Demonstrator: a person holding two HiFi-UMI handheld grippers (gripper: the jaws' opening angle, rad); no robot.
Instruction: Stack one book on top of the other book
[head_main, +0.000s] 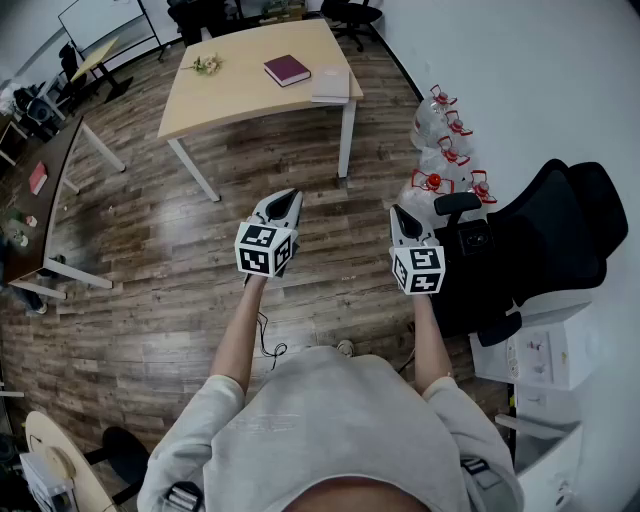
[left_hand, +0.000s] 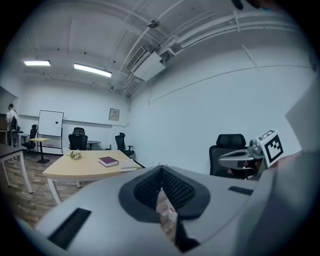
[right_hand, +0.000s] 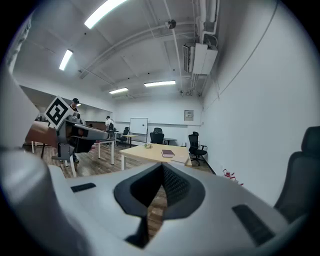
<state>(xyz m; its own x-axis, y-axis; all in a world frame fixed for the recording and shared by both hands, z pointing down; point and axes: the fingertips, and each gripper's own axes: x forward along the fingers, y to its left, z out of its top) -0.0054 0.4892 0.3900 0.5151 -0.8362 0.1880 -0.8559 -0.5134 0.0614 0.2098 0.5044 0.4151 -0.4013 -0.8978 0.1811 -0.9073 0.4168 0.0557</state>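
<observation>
Books lie touching at far right end of light wooden table (head_main: 240, 100), maroon hardcover book (head_main: 287, 70) left of pale grey book (head_main: 331, 84), well ahead of left gripper (head_main: 289, 197) and right gripper (head_main: 398, 212), both closed on nothing, left seemingly nearer.

Clothing: light grey short-sleeved shirt (head_main: 320, 420)
Left gripper (head_main: 288, 200): pointed grey shell, black-and-white marker cube (head_main: 265, 249)
Right gripper (head_main: 398, 213): same shell, second marker cube (head_main: 418, 270)

Office; pale desk (head_main: 240, 95); black swivel chairs (head_main: 575, 235); whiteboard (left_hand: 50, 125); ceiling strip lights (left_hand: 92, 70)
</observation>
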